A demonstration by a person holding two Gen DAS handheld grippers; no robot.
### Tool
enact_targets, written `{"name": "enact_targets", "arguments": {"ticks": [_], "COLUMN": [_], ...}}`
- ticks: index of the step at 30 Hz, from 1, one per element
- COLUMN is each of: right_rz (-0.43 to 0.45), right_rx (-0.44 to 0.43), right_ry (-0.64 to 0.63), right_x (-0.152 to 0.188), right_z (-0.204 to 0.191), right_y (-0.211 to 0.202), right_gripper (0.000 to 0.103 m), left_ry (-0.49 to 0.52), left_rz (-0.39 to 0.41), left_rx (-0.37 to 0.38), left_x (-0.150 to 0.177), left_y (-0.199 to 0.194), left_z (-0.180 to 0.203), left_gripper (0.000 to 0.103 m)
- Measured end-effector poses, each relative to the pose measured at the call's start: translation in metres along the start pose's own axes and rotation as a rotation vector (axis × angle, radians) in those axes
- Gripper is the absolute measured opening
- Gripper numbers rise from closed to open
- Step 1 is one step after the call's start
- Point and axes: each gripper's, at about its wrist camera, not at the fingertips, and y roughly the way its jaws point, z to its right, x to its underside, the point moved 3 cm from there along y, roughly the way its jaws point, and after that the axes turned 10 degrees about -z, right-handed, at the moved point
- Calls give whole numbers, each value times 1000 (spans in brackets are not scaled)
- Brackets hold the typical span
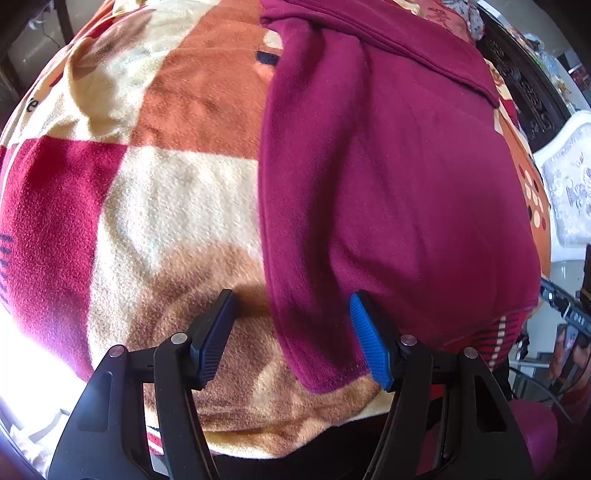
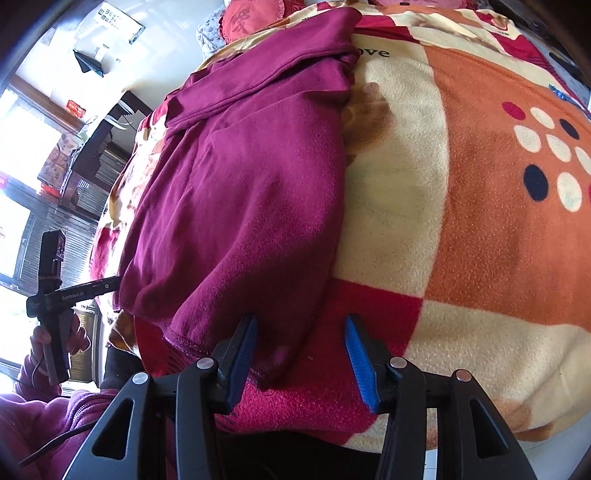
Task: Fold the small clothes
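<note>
Partly hidden, the maroon garment (image 1: 399,177) lies on a checked fleece blanket (image 1: 166,192), and its far end runs out of the top of the left wrist view, so its full shape is hard to make out; whether it is a top or trousers cannot be told. From the right wrist view the same garment (image 2: 236,192) covers the blanket's (image 2: 461,221) left part, with a folded band across its far end. Beyond it a red cushion (image 2: 251,18) is cut off by the frame edge.

At the garment's near hem, the left gripper (image 1: 291,339) has its jaws standing apart. The hem's corner lies between them, against the blue right-hand pad, while the other pad is clear of the cloth, so nothing is clamped. The right gripper (image 2: 299,362) is also parted at the garment's near right corner; the cloth reaches its left pad, and the pads do not pinch it.

Left of the garment in the right wrist view, a hand (image 2: 55,343) holds the other tool's handle. No containers show.
</note>
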Motion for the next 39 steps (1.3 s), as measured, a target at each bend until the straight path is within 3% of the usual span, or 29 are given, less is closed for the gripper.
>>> {"name": "enact_targets", "arguments": {"ticks": [10, 14, 23, 24, 28, 31, 33, 39], "right_rz": [12, 14, 22, 22, 2, 12, 33, 178], "right_rx": [-92, -163, -231, -239, -324, -315, -348, -409], "right_ry": [16, 38, 52, 42, -8, -15, -11, -47], "right_x": [-3, -5, -5, -5, -5, -8, -13, -47], "right_z": [8, 10, 16, 14, -1, -2, -1, -9], "right_y": [1, 0, 2, 3, 16, 24, 18, -28], "right_gripper": [48, 48, 48, 48, 32, 12, 9, 8], "left_ry": [-45, -43, -39, -37, -20, -23, -6, 33], "left_rz": [-53, -61, -57, -57, -55, -57, -37, 130], "left_rx": [135, 121, 91, 90, 82, 96, 106, 145], "left_x": [2, 1, -4, -5, -11, -20, -28, -72], "left_y": [7, 5, 8, 8, 9, 10, 4, -39], "left_z": [-1, 0, 9, 9, 18, 20, 22, 32], "left_gripper": [65, 66, 66, 62, 12, 8, 8, 8]}}
